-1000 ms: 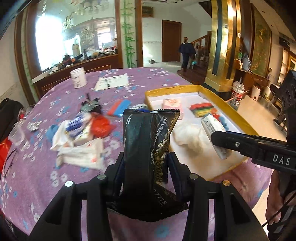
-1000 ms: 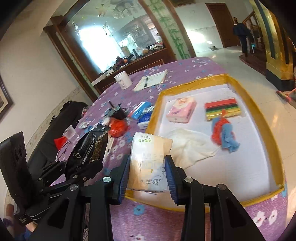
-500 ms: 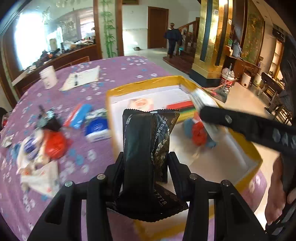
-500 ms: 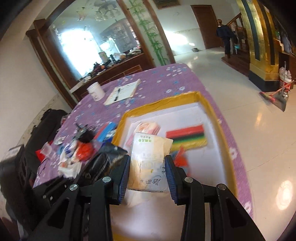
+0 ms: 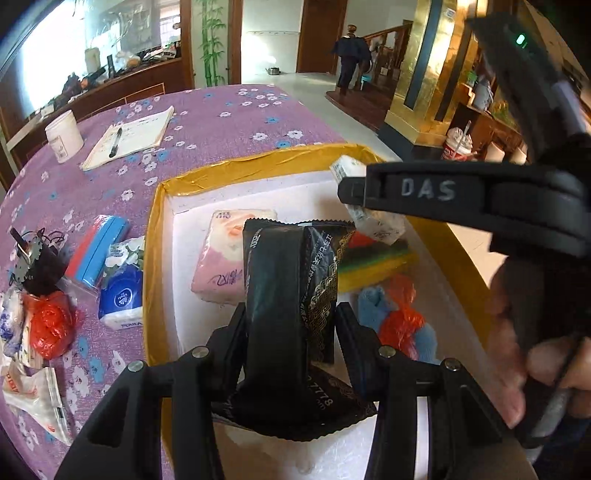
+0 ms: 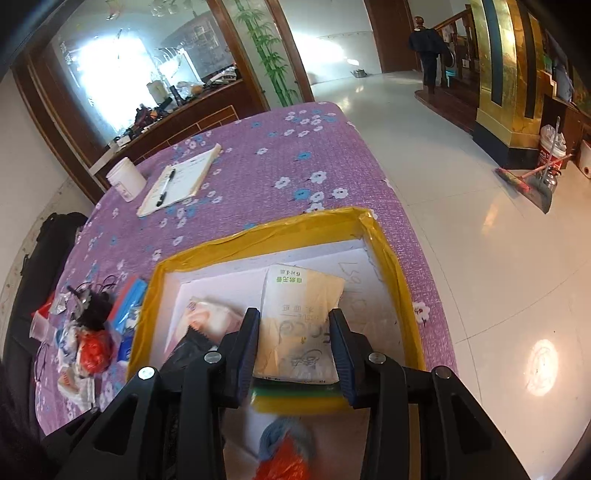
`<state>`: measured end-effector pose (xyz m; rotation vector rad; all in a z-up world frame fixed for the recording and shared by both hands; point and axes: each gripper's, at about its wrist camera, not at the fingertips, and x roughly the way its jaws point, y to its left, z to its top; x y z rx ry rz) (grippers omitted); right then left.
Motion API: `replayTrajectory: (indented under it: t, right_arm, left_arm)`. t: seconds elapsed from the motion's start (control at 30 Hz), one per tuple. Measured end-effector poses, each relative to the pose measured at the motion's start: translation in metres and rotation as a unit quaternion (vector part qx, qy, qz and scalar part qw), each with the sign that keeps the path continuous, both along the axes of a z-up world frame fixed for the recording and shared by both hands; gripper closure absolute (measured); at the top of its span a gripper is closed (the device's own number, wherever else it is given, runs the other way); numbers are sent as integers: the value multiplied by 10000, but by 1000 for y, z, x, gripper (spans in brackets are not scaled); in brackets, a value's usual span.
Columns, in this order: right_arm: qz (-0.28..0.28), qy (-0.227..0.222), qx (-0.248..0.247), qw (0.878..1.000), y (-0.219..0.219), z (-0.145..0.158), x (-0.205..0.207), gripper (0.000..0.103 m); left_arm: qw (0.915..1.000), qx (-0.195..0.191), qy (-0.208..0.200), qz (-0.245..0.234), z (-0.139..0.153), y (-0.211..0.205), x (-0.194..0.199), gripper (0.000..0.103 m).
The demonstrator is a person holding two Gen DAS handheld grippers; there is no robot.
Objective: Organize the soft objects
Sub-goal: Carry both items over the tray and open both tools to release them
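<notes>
Left wrist view: our left gripper (image 5: 291, 314) pinches a black packet (image 5: 291, 280); our right gripper (image 6: 293, 325) clamps a tissue pack (image 6: 299, 321) above the tray (image 6: 258, 236).

Glossy pale floor (image 6: 461, 184), gold pillar (image 6: 506, 74), wooden door (image 5: 319, 33), bright window (image 6: 107, 70).

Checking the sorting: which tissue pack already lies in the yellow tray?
The pink tissue pack; the blue one lies outside the yellow tray, and the cream one is in the right jaws.
</notes>
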<state>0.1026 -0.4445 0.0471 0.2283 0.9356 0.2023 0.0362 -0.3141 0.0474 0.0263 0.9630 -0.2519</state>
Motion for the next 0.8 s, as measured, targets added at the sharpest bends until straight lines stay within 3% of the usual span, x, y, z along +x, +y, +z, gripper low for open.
replayTrajectory:
  t: [0.2,0.27,0.33,0.8]
  right_arm:
    - [-57,27,31,10000,-4,-4,7,56]
    - [-35,-12,87,10000,-5,-2,6,49]
    - [-51,-48,126,9999,-7,0,2,48]
    - [-85,-576,612,9964,0,24,-96,46]
  left_arm:
    - [9999,-25,74,-67,-3,-2,1,52]
    - [10000,-2,47,-75,-2,-2,1,37]
    - [10000,-18,-5,-66,0,-1,0,34]
    - [9984,-324,-455,15,22,35,-64,34]
